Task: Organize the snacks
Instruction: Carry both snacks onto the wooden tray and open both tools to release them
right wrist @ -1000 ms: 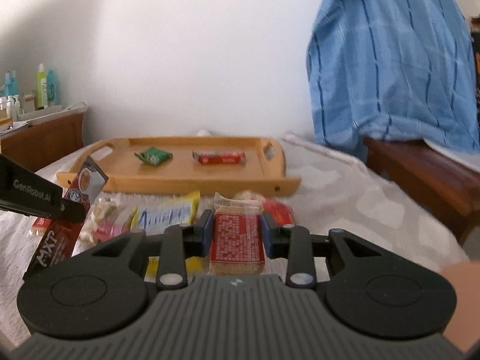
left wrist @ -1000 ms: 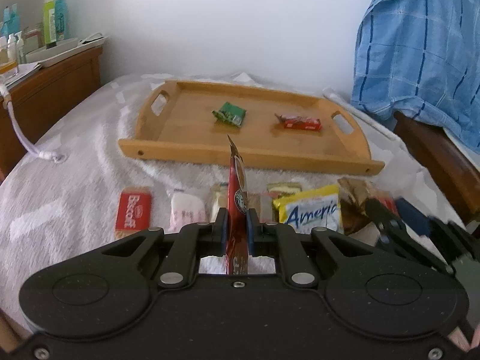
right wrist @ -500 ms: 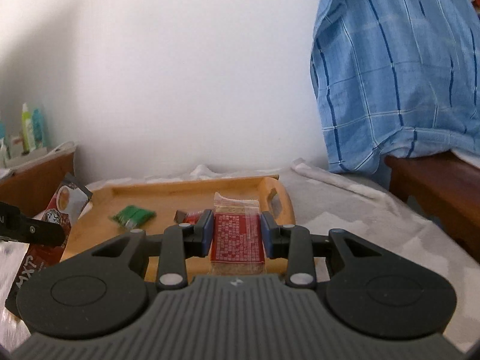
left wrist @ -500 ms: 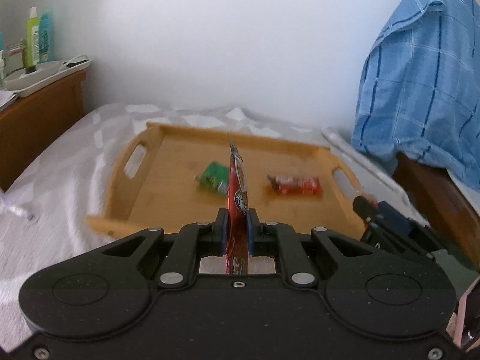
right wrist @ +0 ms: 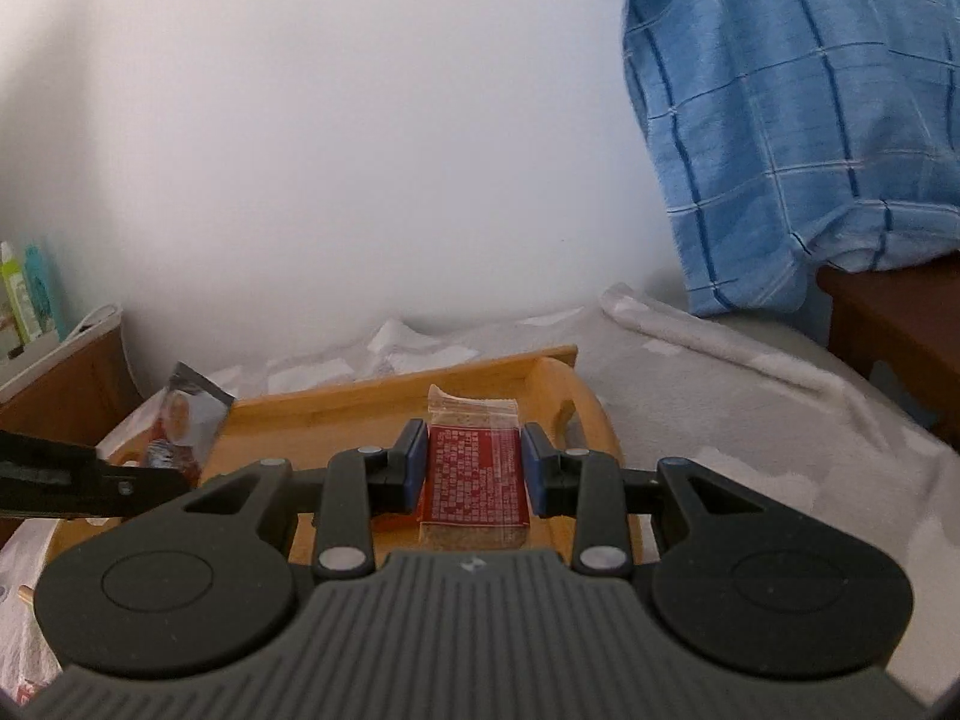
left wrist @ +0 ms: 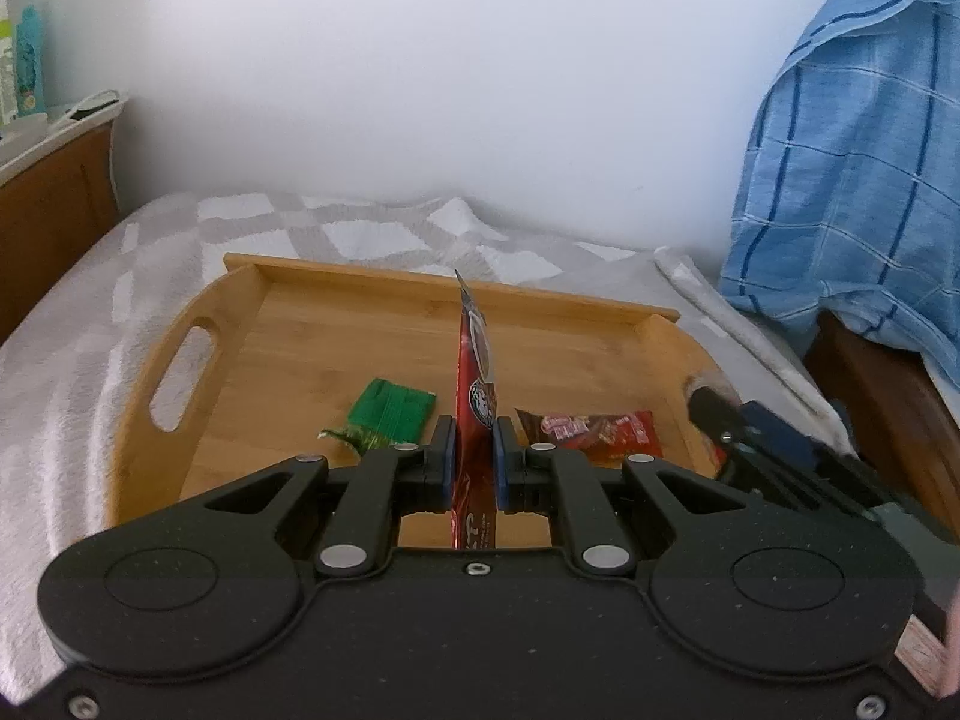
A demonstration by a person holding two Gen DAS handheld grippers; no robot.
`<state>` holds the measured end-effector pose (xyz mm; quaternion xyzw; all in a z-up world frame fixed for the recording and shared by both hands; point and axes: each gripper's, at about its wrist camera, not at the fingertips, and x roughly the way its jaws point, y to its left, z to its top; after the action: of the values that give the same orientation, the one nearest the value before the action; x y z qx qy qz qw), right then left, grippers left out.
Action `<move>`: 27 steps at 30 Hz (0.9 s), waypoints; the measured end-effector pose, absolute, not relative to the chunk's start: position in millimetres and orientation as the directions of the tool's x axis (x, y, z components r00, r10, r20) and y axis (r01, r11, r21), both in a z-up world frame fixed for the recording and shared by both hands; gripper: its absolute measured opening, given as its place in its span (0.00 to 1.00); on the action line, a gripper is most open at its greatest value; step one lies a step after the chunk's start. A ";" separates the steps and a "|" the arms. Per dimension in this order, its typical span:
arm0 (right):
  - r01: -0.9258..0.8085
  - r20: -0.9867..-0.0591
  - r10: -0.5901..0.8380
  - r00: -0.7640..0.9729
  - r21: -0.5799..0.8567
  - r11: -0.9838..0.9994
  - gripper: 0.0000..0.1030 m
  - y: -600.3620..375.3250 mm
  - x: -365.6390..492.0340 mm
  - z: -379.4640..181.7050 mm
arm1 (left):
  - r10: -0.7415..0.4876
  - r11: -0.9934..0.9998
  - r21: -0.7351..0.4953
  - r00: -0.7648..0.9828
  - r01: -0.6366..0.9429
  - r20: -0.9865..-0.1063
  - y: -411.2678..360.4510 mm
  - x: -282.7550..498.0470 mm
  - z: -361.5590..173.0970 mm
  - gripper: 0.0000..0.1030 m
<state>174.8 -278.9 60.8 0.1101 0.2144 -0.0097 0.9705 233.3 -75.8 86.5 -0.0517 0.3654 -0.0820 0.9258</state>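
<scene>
At frame centre, the left hand-held gripper [left wrist: 474, 450] pinches a red sachet [left wrist: 476, 384] edge-on, the right hand-held gripper [right wrist: 474, 468] a wrapped biscuit [right wrist: 474, 474], both probably for dropping into the tray [left wrist: 336, 330].

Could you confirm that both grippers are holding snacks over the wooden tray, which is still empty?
Not quite: the tray is not empty. The left wrist view shows a green packet and a red candy wrapper lying in it. The rest is right.

A bedroom at home.
A grey-white blanket [left wrist: 120, 324] covered the bed, toiletry bottles [right wrist: 24, 294] stood on a wooden nightstand [left wrist: 54, 192].
</scene>
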 end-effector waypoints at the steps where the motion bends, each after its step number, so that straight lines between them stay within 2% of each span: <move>1: 0.065 -0.418 0.027 0.908 0.203 0.977 0.37 -279.6 176.9 62.3 | -0.187 0.982 -0.156 0.717 0.109 -0.672 -76.5 237.2 84.0 0.11; 10: 0.084 -0.503 0.035 0.863 0.211 0.974 0.37 -283.7 201.9 54.7 | -0.166 0.986 -0.137 0.683 0.096 -0.712 -83.6 257.9 61.6 0.11; 15: 0.077 -0.524 0.033 0.851 0.187 0.979 0.37 -279.3 205.3 55.6 | -0.170 0.985 -0.144 0.676 0.095 -0.717 -85.7 263.8 54.5 0.11; 27: 0.099 -0.580 0.054 0.813 0.229 0.968 0.37 -283.3 211.5 50.2 | -0.151 0.988 -0.132 0.683 0.081 -0.714 -92.3 278.0 42.2 0.11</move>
<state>211.5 -283.3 50.2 0.1251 0.3055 -0.0119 0.9439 278.0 -92.3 42.2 -0.0450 0.3929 -0.0633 0.9163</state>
